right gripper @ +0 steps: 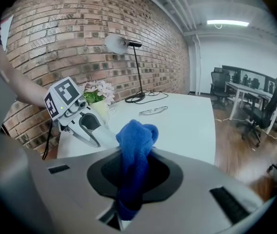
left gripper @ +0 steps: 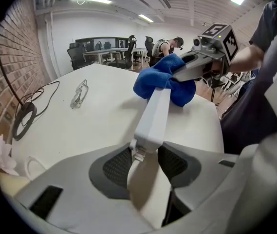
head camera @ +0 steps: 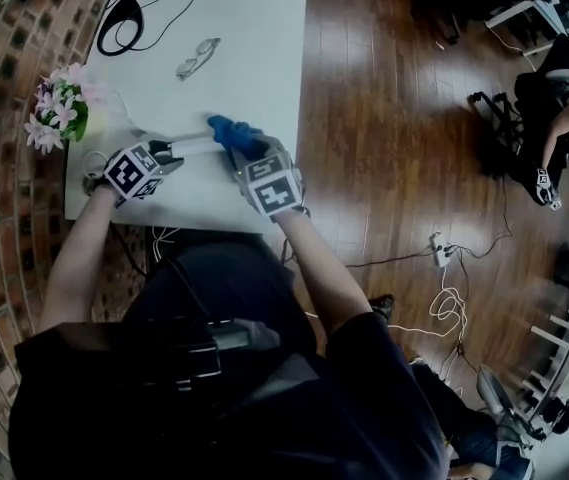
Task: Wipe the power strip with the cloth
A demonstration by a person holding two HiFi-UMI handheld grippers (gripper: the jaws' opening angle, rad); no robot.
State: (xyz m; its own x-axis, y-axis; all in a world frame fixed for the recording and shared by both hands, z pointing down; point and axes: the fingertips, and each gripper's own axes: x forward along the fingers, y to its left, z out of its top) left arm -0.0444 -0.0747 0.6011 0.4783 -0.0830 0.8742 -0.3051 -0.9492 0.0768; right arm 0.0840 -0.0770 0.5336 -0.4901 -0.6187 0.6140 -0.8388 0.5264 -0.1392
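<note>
Blue cloth (head camera: 232,133); white power strip (left gripper: 154,116); white table (head camera: 254,28); pink-and-white flowers (head camera: 56,108), 9 o'clock; red-brown brick wall (right gripper: 70,28); brown plank floor (head camera: 394,118), 3 o'clock.

Long white power strip (left gripper: 154,113), bunched blue cloth (left gripper: 160,79) wrapped over its far end

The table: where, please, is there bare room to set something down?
Bare: between the glasses and the right edge of the table. Crowded: the left side, with flowers and lamp base, and the near edge, with power strip and cloth.
</note>
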